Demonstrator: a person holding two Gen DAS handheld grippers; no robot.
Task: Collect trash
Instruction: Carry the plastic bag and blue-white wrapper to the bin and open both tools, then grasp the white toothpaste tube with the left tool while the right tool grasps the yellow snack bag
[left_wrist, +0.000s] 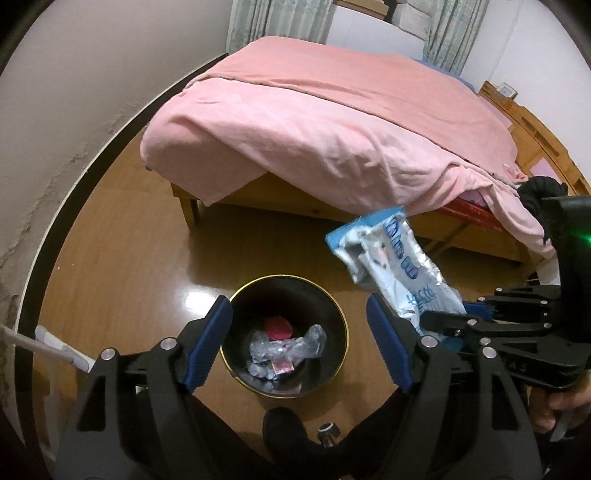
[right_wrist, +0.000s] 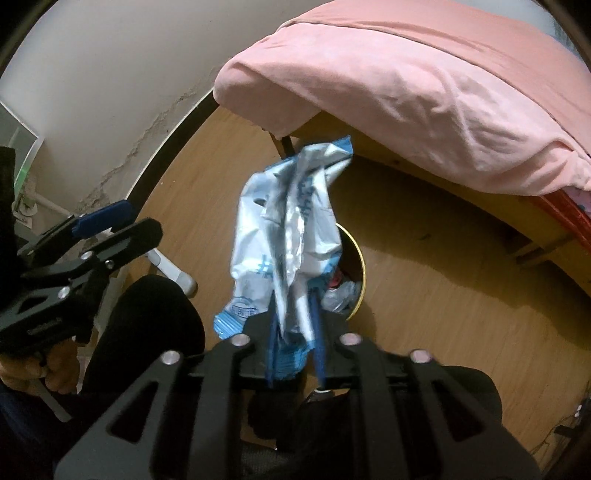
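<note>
A crumpled white-and-blue foil wrapper (right_wrist: 284, 229) stands up between the blue fingers of my right gripper (right_wrist: 295, 314). The jaws are parted, with a gap beside the wrapper's blurred lower end, so the pads do not press on it. In the left wrist view the same wrapper (left_wrist: 391, 258) rises from the right gripper (left_wrist: 454, 312), just right of the bin. My left gripper (left_wrist: 298, 306) hangs wide open and empty above the black, gold-rimmed bin (left_wrist: 288, 277). Inside lie crumpled clear plastic (left_wrist: 288, 349) and a red piece (left_wrist: 277, 328). The bin's rim (right_wrist: 360, 258) shows behind the wrapper.
A bed under a pink blanket (left_wrist: 332, 122) fills the far side, its wooden leg (left_wrist: 192, 214) on the wood floor. A white pipe fitting (left_wrist: 55, 350) runs along the left wall. The person's dark-clad foot (left_wrist: 284, 424) is just in front of the bin.
</note>
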